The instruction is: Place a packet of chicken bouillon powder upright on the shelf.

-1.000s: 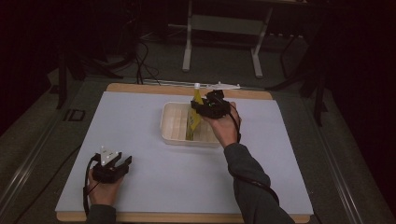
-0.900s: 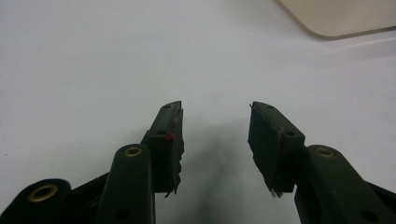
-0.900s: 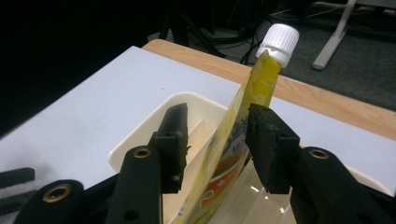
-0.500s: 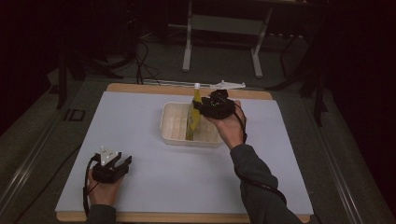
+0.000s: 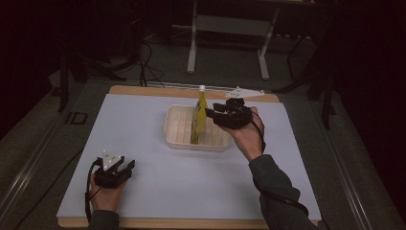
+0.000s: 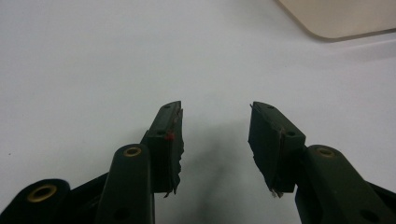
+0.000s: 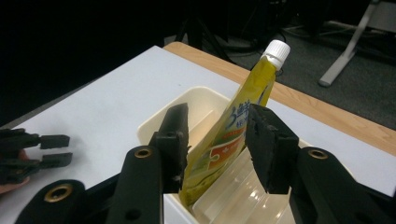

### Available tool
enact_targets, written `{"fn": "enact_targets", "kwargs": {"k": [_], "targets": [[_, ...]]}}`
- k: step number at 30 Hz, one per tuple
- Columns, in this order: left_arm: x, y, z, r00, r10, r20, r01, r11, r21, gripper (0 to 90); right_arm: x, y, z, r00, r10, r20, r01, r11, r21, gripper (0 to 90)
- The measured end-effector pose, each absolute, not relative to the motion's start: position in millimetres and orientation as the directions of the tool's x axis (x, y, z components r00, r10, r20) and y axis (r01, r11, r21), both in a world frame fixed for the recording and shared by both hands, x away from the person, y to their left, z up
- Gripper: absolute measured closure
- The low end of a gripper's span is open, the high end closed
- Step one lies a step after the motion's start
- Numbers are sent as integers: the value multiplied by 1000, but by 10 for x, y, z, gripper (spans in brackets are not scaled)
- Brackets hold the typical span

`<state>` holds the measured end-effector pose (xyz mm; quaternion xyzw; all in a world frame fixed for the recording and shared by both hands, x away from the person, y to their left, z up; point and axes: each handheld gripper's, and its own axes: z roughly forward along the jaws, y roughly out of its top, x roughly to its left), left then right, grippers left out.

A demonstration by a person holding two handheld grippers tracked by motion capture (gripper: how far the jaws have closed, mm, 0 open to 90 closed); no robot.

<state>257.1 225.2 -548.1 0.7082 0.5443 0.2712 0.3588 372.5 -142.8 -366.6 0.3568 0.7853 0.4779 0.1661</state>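
Observation:
A yellow squeeze pouch (image 5: pixel 199 120) with a white cap stands nearly upright in a cream compartment tray (image 5: pixel 177 132) at the table's middle back. My right gripper (image 5: pixel 211 115) reaches at it from the right. In the right gripper view the pouch (image 7: pixel 243 93) sits between the two jaws of the right gripper (image 7: pixel 217 135), which are spread wide and open; the left one is close against the pouch. My left gripper (image 5: pixel 127 166) rests on the white table near the front left, open, nothing between its jaws (image 6: pixel 215 130).
The white mat (image 5: pixel 143 120) covers a wood-edged table. The tray's corner (image 6: pixel 341 18) lies ahead of the left gripper. The left gripper (image 7: pixel 53 149) appears far left in the right gripper view. A white paper scrap (image 5: pixel 242 91) lies at the back edge. Dark floor and metal stand legs (image 5: pixel 191 48) lie beyond.
The pouch has gone from tilted to nearly upright in the tray. The right hand has shifted slightly right and toward me. The left gripper has not moved.

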Motion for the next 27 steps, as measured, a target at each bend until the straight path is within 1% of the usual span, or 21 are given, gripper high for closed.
{"fn": "enact_targets", "kwargs": {"k": [5, 10, 13, 17, 20, 27], "targets": [[2566, 2250, -5477, 258, 966, -8, 573, -146, 806, 543, 3586, -1577, -3689, -696, 713, 86, 385, 268, 883, 586], [2565, 2249, -5477, 257, 966, -8, 573, -146, 806, 543, 3506, -1708, -3762, -691, 717, 99, 394, 258, 882, 581], [2563, 2248, -5475, 256, 967, -7, 570, -145, 809, 543, 3480, -1797, -3825, -680, 723, 122, 411, 238, 880, 578], [2559, 2245, -5473, 257, 966, -7, 570, -145, 808, 543, 3477, -1951, -3968, -647, 738, 192, 451, 168, 877, 574], [2558, 2241, -5472, 258, 966, -7, 570, -147, 808, 543, 3494, -2039, -4089, -623, 748, 228, 483, 138, 865, 574], [2557, 2239, -5471, 254, 967, -5, 572, -146, 807, 543, 3500, -2237, -4380, -561, 784, 267, 539, 101, 836, 568]]}}
